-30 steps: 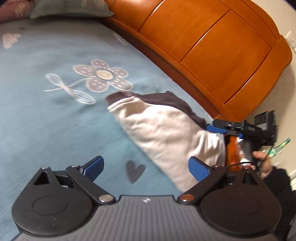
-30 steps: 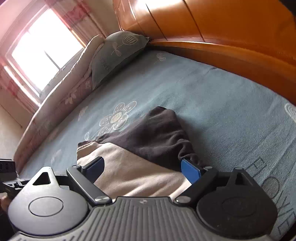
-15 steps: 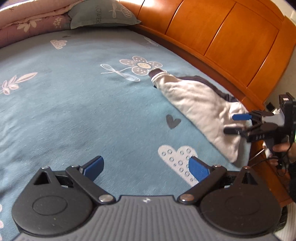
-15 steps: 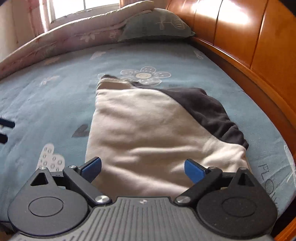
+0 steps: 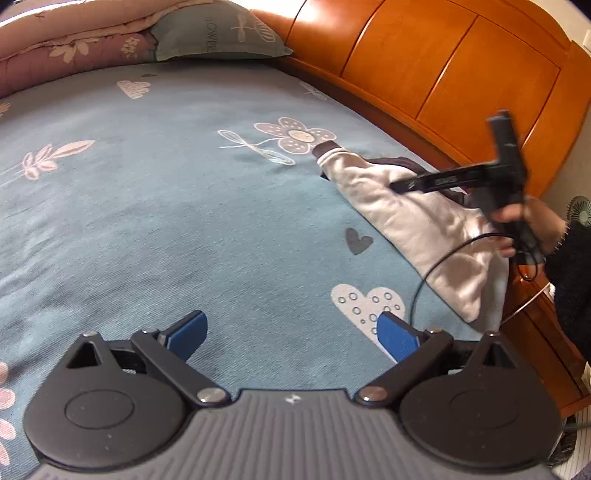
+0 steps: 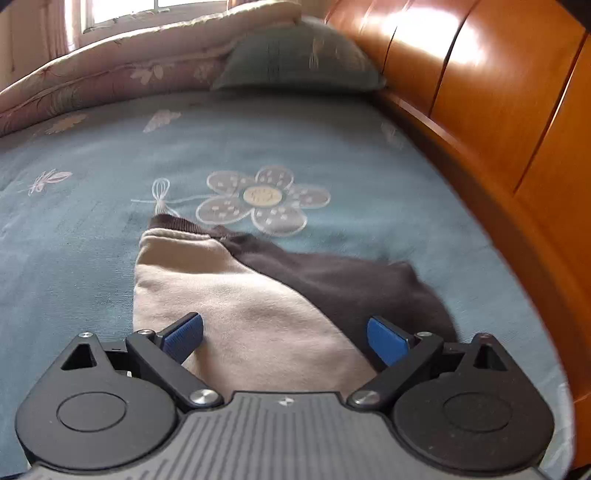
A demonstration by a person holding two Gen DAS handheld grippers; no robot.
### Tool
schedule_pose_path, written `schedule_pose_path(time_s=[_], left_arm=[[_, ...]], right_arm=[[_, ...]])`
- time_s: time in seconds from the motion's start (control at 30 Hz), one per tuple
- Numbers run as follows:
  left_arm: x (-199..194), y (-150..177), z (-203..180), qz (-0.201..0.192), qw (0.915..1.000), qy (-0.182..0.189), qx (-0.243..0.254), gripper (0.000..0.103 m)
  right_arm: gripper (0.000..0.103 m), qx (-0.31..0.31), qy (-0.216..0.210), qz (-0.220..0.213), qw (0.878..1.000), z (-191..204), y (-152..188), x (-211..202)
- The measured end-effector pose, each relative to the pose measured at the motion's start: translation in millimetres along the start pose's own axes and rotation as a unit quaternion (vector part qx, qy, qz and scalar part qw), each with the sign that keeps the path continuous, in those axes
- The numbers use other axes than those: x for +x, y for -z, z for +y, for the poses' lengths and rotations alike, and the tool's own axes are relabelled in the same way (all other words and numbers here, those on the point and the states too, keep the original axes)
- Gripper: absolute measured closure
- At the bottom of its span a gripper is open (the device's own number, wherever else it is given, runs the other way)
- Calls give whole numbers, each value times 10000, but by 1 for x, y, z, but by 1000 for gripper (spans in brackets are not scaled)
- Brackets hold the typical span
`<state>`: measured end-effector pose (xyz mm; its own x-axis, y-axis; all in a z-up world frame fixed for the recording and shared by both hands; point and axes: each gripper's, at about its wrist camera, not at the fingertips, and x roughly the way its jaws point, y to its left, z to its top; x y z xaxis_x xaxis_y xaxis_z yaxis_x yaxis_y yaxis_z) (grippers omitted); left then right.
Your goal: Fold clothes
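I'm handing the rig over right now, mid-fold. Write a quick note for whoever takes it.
Left claw: open, empty, above bare blue patterned bedsheet.
Right claw: jaws opening, nothing gripped, just above the cream-and-dark-brown garment.
Garment: lies folded in a narrow bundle near the orange wooden headboard, its ribbed cuff by the flower print.
Done: appears partly folded.
Left: probably a final fold and smoothing.

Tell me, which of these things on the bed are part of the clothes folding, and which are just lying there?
Part of the job:
- cream and brown garment, lying on the blue bedsheet
- right tongs, jaws opening just above it, gripping nothing
- left tongs, open over bare sheet

Just lying about:
- grey-green pillow
- folded floral quilt
- wooden headboard
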<state>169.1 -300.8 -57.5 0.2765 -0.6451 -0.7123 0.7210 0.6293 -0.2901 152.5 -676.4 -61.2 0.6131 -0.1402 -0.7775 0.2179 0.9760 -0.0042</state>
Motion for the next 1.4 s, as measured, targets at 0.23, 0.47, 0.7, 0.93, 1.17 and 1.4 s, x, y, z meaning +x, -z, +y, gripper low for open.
schedule_pose_path(time_s=[0.23, 0.47, 0.7, 0.93, 1.17, 1.4], left_arm=[[0, 3, 18, -61, 9997, 47, -247, 5], [-23, 4, 30, -262, 9987, -247, -370, 5], [-91, 1, 6, -1077, 9895, -894, 360, 2], [-151, 7, -33, -1911, 9744, -829, 840, 1], [-174, 18, -84, -2014, 9674, -442, 1473, 1], [-146, 21, -122, -1258, 9850, -118, 1178, 1]], right_arm=[[0, 201, 186, 78, 9996, 7, -16, 24], [0, -417, 358, 175, 9983, 58, -29, 30], [0, 151, 529, 247, 9982, 76, -27, -15], [0, 474, 677, 107, 9965, 96, 21, -107], [0, 1055, 592, -45, 9926, 104, 89, -185], [0, 1563, 748, -131, 9848, 117, 159, -237]])
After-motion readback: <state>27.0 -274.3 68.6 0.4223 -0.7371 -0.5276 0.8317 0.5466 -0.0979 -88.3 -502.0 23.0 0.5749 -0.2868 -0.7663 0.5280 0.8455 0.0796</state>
